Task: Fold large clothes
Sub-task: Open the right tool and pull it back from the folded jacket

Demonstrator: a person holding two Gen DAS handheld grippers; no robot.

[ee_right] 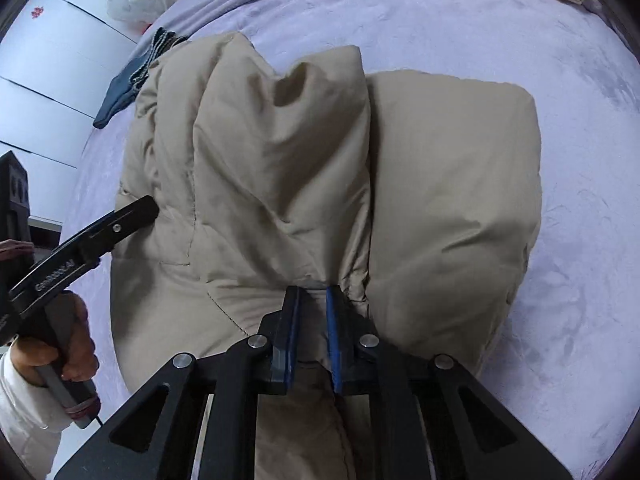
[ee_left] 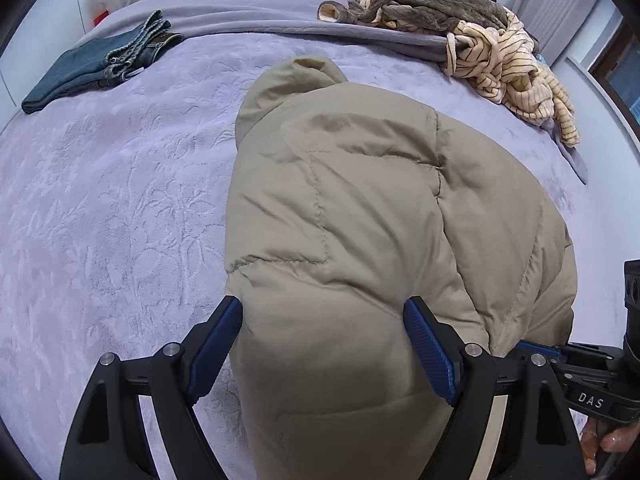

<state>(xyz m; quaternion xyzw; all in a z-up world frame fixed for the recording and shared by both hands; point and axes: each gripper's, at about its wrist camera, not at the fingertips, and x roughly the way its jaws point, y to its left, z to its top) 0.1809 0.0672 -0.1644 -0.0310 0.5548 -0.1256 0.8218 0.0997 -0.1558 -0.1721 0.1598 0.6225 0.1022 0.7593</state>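
- Puffer jacket, tan, lies bunched mid-bed on the lilac blanket;
- right claw clenched on a jacket fold;
- left claw spread wide, straddling its padded edge;
- folded jeans and striped clothes lie well apart.

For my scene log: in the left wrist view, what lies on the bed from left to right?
Folded jeans → tan puffer jacket, with the open left gripper astride its near end → heap of striped and brown clothes.
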